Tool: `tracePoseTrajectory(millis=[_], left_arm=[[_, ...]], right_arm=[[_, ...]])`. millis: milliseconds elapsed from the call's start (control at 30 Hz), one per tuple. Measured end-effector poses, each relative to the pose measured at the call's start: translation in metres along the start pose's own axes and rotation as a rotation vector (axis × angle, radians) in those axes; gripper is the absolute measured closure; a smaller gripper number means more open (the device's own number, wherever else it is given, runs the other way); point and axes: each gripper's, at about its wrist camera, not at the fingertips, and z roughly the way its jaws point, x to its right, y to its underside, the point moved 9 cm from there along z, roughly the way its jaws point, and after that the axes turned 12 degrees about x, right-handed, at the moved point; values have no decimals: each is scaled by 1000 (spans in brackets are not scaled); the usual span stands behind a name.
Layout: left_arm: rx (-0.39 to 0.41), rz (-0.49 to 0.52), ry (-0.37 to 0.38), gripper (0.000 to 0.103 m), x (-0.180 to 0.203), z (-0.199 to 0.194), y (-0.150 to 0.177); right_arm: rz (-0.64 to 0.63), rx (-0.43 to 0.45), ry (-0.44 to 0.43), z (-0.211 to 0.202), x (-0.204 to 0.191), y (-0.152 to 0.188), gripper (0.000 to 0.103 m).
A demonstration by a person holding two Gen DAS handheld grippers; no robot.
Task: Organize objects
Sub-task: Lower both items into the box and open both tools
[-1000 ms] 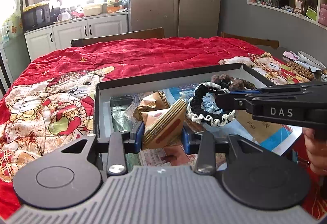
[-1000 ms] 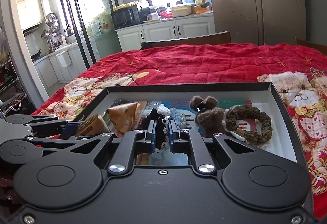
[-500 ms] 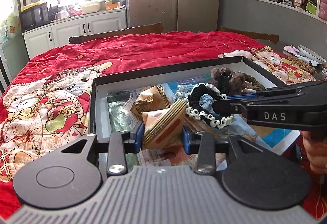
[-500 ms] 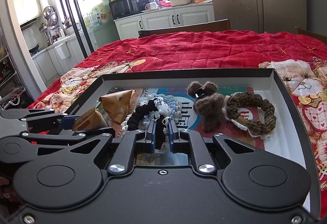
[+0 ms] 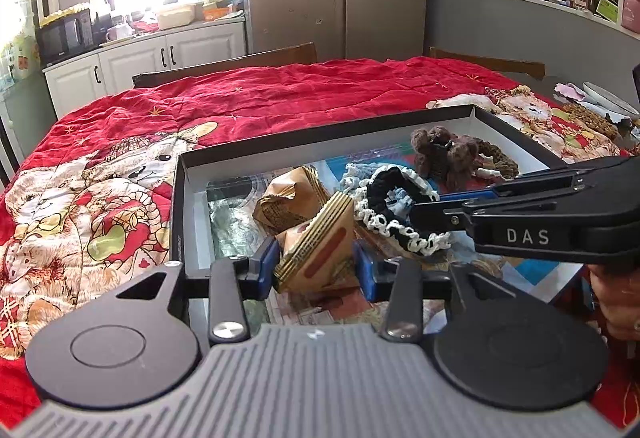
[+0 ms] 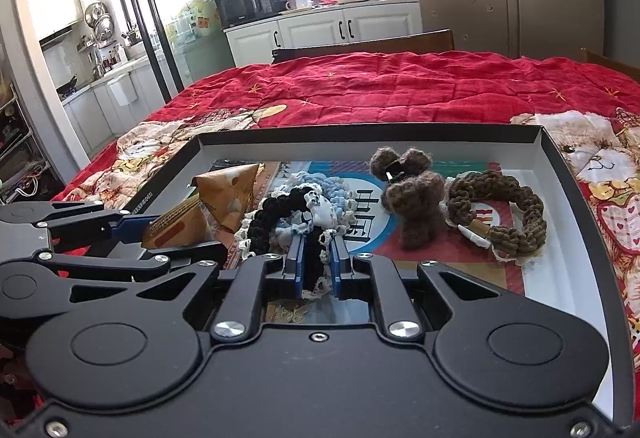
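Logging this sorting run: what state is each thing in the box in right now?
Left tool: jaws just opening, pads apart from the snack packet.
Right tool: shut on the black scrunchie.
Brown scrunchie: lying free in the box.
Brown knitted clip: lying free.

Quilted red cloth cover (image 5: 280,94), matt, wrinkled. Shallow black-rimmed cardboard box (image 6: 560,166), smooth white inside. Brown crinkled paper snack packet (image 5: 316,246). Black crocheted yarn scrunchie (image 6: 276,214), lace-edged. Fuzzy brown knitted bow (image 6: 412,198).
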Motion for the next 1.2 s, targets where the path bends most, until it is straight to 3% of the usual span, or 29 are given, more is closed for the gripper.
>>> tracePoseTrajectory(millis=[833,1200], left_arm=[[20,17,-4,43,2,-3,-4],[38,35,-3,35,4,-7,-6]], right_arm=[[11,-5,2,0,0,1,81],[-2,-3,3,-2,-3,2,70]])
